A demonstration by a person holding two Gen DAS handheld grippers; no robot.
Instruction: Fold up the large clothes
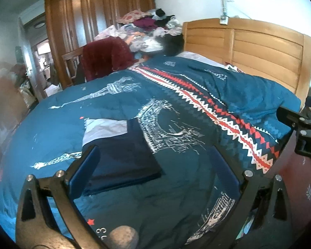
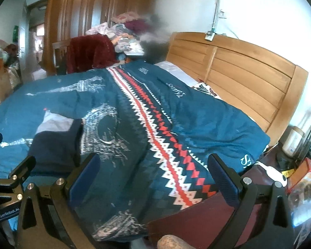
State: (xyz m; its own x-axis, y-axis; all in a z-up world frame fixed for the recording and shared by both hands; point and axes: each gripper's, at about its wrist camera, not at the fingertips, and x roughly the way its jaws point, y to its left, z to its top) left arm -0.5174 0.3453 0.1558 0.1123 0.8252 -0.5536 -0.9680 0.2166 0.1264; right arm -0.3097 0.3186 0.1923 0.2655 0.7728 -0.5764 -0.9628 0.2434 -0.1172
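Note:
A folded navy garment (image 1: 124,155) with a pale grey-white panel (image 1: 105,128) at its far end lies flat on the teal patterned duvet (image 1: 186,186). My left gripper (image 1: 154,155) hovers open just over the garment's near right corner, its left finger (image 1: 85,170) above the cloth, holding nothing. In the right wrist view the same garment (image 2: 51,147) sits at the left. My right gripper (image 2: 153,159) is open and empty over the duvet's red-white zigzag band (image 2: 155,137), right of the garment. Each gripper shows at the edge of the other's view.
A wooden headboard (image 1: 248,43) closes the bed's far right. A heap of mixed clothes (image 1: 151,31) and a chair draped in maroon cloth (image 1: 105,60) stand behind the bed, before a wooden wardrobe (image 1: 89,12). A cluttered bedside surface (image 2: 296,176) lies right.

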